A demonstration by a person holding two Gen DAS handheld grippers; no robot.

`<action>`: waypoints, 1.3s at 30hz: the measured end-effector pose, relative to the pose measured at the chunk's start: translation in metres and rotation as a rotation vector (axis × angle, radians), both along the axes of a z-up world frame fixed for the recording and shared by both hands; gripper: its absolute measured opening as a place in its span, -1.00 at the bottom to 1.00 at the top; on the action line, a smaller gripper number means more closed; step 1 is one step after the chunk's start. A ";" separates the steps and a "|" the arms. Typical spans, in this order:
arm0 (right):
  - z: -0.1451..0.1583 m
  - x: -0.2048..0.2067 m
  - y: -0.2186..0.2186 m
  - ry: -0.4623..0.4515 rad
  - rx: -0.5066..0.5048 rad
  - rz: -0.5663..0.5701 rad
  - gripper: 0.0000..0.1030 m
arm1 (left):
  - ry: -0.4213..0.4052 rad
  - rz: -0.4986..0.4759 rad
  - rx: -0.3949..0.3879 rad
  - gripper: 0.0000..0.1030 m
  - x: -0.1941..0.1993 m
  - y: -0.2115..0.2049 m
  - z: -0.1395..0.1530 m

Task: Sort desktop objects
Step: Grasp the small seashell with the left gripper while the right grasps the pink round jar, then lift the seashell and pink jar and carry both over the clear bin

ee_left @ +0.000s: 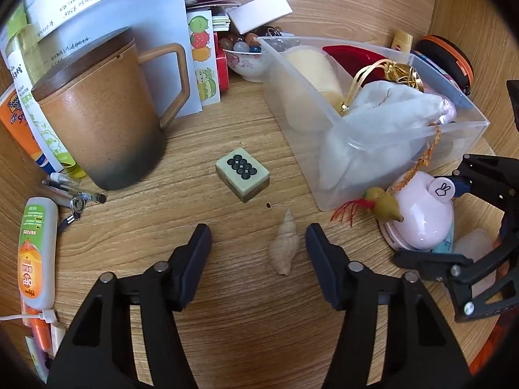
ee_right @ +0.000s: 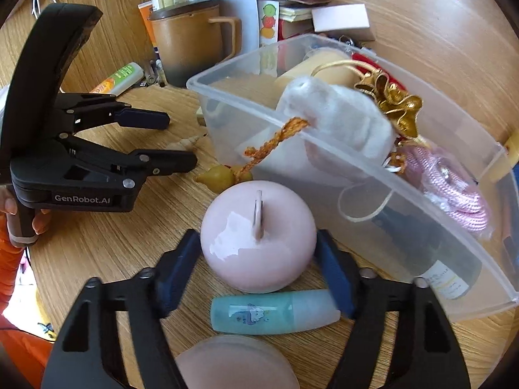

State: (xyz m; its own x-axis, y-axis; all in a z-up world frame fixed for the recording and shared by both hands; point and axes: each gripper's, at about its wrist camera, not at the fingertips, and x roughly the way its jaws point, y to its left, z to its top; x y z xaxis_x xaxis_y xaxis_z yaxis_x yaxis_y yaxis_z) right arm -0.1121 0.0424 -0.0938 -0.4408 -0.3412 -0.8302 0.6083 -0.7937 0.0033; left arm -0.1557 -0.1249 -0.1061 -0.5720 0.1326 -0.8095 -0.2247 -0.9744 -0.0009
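Item: seashell, flat on tabletop centre, btwn fingers of left gripper, released. Right gripper released, straddling pink jar beside clear bin. Tip: centre left gripper on shell's wide end before clenching.

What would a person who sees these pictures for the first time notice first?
Probably the clear plastic bin, crammed with a white pouch and a gold bow. Next, the pink round jar between the open right gripper's fingers, and the pale seashell on the wooden desk between the open left gripper's fingers.
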 end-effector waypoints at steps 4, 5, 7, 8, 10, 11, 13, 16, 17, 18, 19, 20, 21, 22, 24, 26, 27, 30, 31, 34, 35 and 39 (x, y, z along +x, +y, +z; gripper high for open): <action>0.000 0.000 -0.001 0.002 -0.005 0.003 0.17 | 0.011 -0.007 -0.005 -0.18 0.001 0.001 0.001; 0.000 0.000 0.000 0.001 -0.007 0.005 0.17 | 0.012 -0.008 -0.005 -0.21 0.001 0.001 0.001; 0.000 0.000 0.001 0.000 -0.012 0.006 0.17 | 0.013 -0.006 -0.006 -0.27 0.000 0.000 0.001; 0.000 0.001 0.001 -0.001 -0.017 0.006 0.17 | 0.013 -0.006 -0.006 -0.28 0.001 -0.001 0.001; 0.001 0.002 0.003 -0.003 -0.032 0.015 0.17 | 0.014 -0.005 -0.009 -0.34 0.003 -0.001 0.002; 0.002 0.003 0.004 -0.001 -0.037 0.021 0.17 | 0.016 -0.009 -0.013 -0.36 0.003 0.000 0.002; 0.003 0.006 0.005 0.003 -0.044 0.053 0.16 | 0.019 -0.012 -0.019 -0.39 0.005 0.000 0.002; 0.007 0.007 0.009 0.008 -0.070 0.053 0.16 | 0.021 -0.029 -0.025 -0.49 0.007 0.002 0.002; 0.010 0.009 0.010 0.011 -0.075 0.052 0.16 | 0.022 -0.031 -0.029 -0.51 0.007 0.003 0.002; 0.011 0.009 0.010 0.016 -0.078 0.050 0.17 | 0.023 -0.033 -0.034 -0.54 0.007 0.004 0.002; 0.012 0.010 0.011 0.020 -0.082 0.051 0.16 | 0.024 -0.035 -0.038 -0.57 0.007 0.005 0.002; 0.013 0.011 0.012 0.023 -0.086 0.048 0.16 | 0.025 -0.039 -0.043 -0.60 0.008 0.006 0.002; 0.014 0.013 0.013 0.023 -0.089 0.049 0.16 | 0.026 -0.042 -0.045 -0.66 0.008 0.007 0.002; 0.015 0.014 0.015 0.026 -0.091 0.047 0.16 | 0.028 -0.043 -0.051 -0.66 0.008 0.009 0.002; 0.017 0.017 0.023 0.031 -0.095 0.041 0.16 | 0.040 -0.038 -0.071 -0.66 0.010 0.012 0.002; 0.019 0.019 0.028 0.034 -0.104 0.033 0.16 | 0.052 -0.031 -0.081 -0.66 0.012 0.014 0.002; 0.021 0.020 0.032 0.034 -0.111 0.028 0.16 | 0.053 -0.028 -0.084 -0.66 0.012 0.013 0.002; 0.024 0.023 0.039 0.044 -0.120 0.011 0.16 | 0.061 -0.012 -0.092 -0.66 0.015 0.016 0.003; 0.026 0.025 0.043 0.049 -0.127 0.005 0.17 | 0.065 -0.009 -0.093 -0.66 0.016 0.017 0.003; 0.034 0.029 0.050 0.068 -0.139 -0.011 0.17 | 0.086 0.001 -0.084 -0.66 0.021 0.017 0.010; 0.036 0.030 0.053 0.074 -0.142 -0.016 0.16 | 0.098 0.006 -0.082 -0.66 0.023 0.017 0.013; 0.046 0.034 0.063 0.102 -0.156 -0.033 0.16 | 0.137 0.016 -0.071 -0.66 0.030 0.021 0.028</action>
State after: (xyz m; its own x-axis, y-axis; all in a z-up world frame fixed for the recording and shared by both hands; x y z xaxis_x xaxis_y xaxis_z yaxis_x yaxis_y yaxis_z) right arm -0.0782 0.1049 -0.0474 -0.5326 -0.4462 -0.7192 0.5856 -0.8078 0.0674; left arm -0.1258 -0.1042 -0.0780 -0.6794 0.0683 -0.7305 -0.2028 -0.9744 0.0974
